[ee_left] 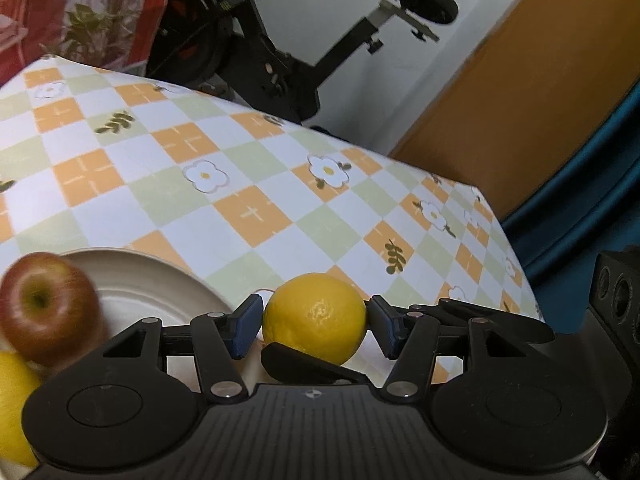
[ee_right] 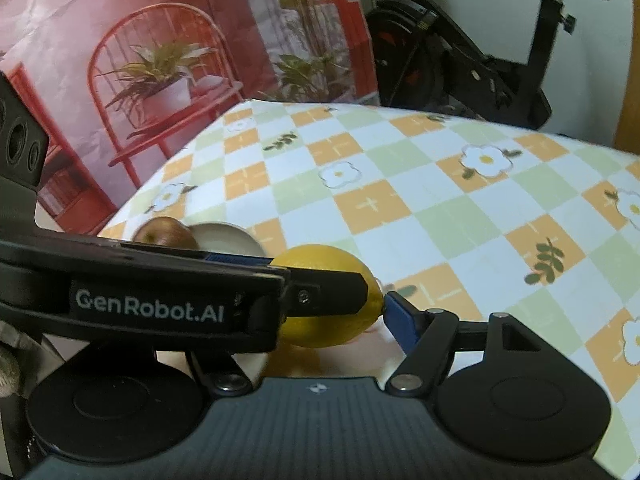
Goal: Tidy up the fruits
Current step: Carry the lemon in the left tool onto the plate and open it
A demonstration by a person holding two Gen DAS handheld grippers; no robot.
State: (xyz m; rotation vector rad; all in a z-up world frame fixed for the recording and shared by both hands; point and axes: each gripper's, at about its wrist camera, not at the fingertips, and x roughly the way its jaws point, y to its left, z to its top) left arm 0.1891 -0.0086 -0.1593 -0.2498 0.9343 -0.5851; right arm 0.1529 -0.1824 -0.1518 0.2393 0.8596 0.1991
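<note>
A yellow lemon [ee_left: 316, 316] sits between the blue pads of my left gripper [ee_left: 316, 326], which is shut on its two sides. My right gripper [ee_right: 320, 312] meets the same lemon [ee_right: 340, 332] from another side. Its right pad [ee_right: 400, 320] touches the lemon's end, and its other pad is hidden behind the left gripper's body [ee_right: 148, 304]. One black right-gripper finger [ee_left: 304, 364] lies against the lemon's underside in the left wrist view. A red apple [ee_left: 44, 308], blurred, rests on a beige plate [ee_left: 152, 288], beside a second lemon [ee_left: 12, 400].
A checked tablecloth with flowers [ee_left: 248, 216] covers the table, whose far edge lies ahead. Beyond it stand a black exercise bike [ee_left: 280, 60], a red printed backdrop [ee_right: 160, 60] and an orange door [ee_left: 520, 100]. A pale surface [ee_right: 340, 360] lies under the held lemon.
</note>
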